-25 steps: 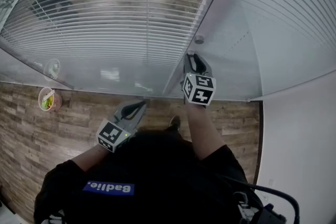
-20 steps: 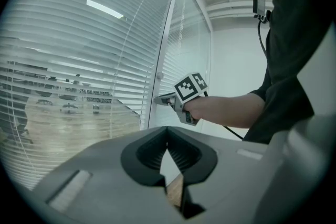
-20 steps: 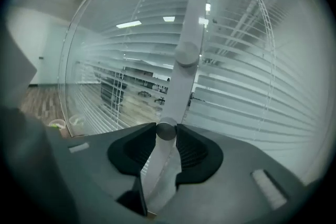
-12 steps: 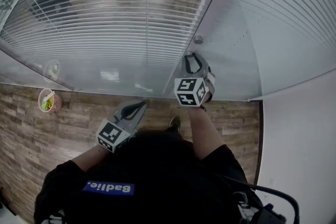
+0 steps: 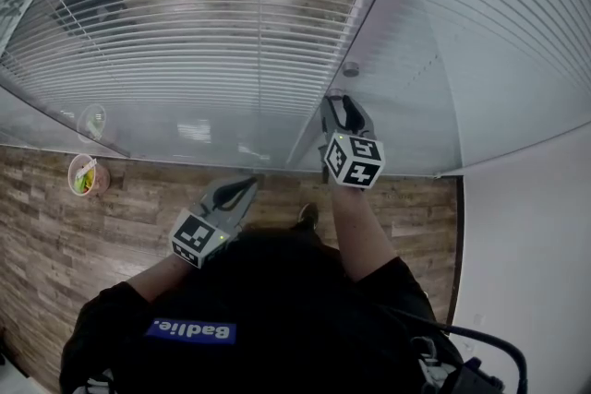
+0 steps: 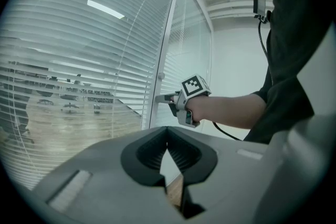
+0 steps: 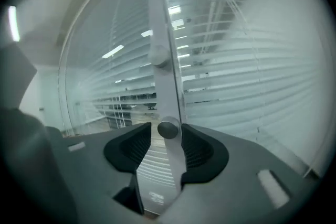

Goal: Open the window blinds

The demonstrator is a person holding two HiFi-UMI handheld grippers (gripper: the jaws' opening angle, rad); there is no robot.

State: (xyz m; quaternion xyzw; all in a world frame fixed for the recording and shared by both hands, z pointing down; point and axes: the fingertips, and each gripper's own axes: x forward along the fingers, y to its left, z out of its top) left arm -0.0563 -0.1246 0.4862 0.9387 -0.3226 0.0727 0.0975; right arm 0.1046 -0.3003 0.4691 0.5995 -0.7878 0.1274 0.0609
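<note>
Jaws of my left gripper (image 5: 247, 185) were together at the tips, with nothing between them; that gripper hung low by my body, above the wooden floor (image 5: 83, 240), pointing toward the bottom of the glazed wall without touching it; off to its left, a cup (image 5: 85, 175) holding something green stood on the floor close to the wall; ahead of it, the left blind (image 5: 185, 41) hung with its slats tilted enough for me to see a room through them; to the right of that blind ran a pale upright post (image 5: 374, 9), and my right gripper (image 5: 340, 103) was held up against it; in the right gripper view its jaws stood apart on either side of a small round knob (image 7: 168, 129) fixed to the post; they had just been opening, and the knob sat between the pads, close to the right-hand one and with a gap at the left-hand one; farther right, the right blind (image 5: 503, 9) showed as a plain white bank of slats.
</note>
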